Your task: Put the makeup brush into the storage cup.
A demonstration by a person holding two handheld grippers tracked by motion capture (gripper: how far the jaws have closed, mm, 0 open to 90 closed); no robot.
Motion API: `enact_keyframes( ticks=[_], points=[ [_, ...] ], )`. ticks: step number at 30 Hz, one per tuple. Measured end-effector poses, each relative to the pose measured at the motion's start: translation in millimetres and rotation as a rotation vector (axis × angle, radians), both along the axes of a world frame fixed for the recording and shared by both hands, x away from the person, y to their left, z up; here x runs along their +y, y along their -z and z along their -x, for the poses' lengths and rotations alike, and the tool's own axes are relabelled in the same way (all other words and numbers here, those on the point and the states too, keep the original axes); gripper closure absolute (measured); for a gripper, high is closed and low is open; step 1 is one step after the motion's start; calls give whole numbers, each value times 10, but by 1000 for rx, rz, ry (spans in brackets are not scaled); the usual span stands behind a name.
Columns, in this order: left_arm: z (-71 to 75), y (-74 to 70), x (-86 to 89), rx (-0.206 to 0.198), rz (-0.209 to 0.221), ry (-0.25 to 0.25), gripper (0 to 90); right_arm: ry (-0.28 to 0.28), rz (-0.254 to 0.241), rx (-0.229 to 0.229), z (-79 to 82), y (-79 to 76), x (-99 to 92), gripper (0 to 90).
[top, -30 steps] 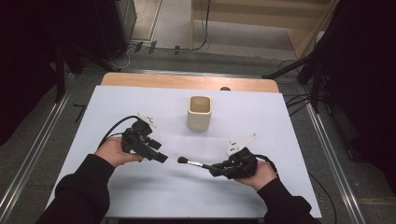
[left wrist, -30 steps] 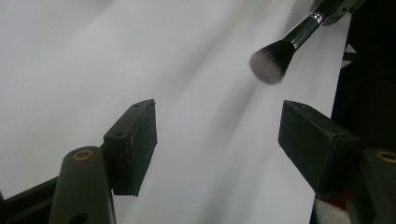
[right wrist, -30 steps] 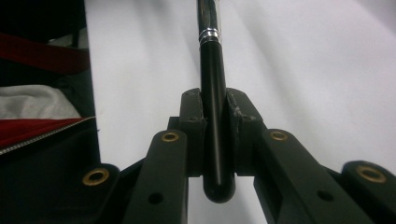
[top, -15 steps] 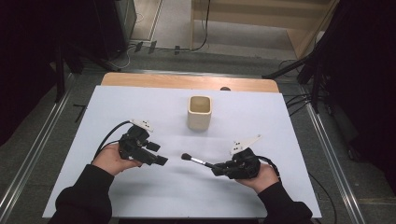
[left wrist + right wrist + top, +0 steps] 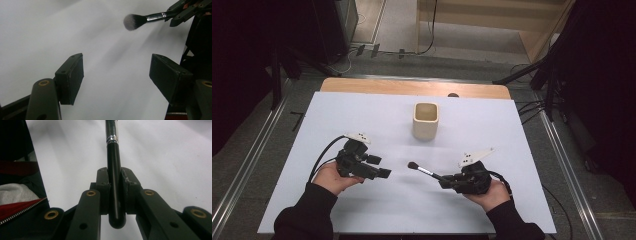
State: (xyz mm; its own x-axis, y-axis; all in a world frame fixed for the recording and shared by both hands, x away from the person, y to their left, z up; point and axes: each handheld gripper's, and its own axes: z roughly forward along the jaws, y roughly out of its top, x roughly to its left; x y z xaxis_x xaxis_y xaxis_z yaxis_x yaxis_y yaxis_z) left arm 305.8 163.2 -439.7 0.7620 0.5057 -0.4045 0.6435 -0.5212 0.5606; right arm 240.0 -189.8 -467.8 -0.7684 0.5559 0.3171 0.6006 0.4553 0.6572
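Right gripper (image 5: 446,181) fingers clamp the brush (image 5: 424,171) by its slick, stiff black handle, near the table's (image 5: 512,130) front edge. Likely light; soft bristles, so hold the handle. Left gripper (image 5: 384,173) fingers wide, empty.

floor (image 5: 402,30): grey, cabled | surroundings: dark | table (image 5: 412,88): wood edge

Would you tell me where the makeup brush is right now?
In the high view, the brush is clamped in the right gripper, bristles pointing toward the left gripper, nearer the person than the cup.

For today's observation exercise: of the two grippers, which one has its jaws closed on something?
The right gripper: its jaws clamp the black handle of the makeup brush, whose bristles point toward the left gripper. That one's jaws stand apart with nothing between them.
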Motion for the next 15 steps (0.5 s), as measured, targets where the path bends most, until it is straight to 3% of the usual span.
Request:
enact_keyframes(
  ticks=[4,15],
  points=[
    [26,13,-19,14,8,-30,282,32,-12,-7,23,-15,14,795],
    [128,-16,-66,-7,51,-49,281,111,-35,-12,134,7,160,795]
  ],
)
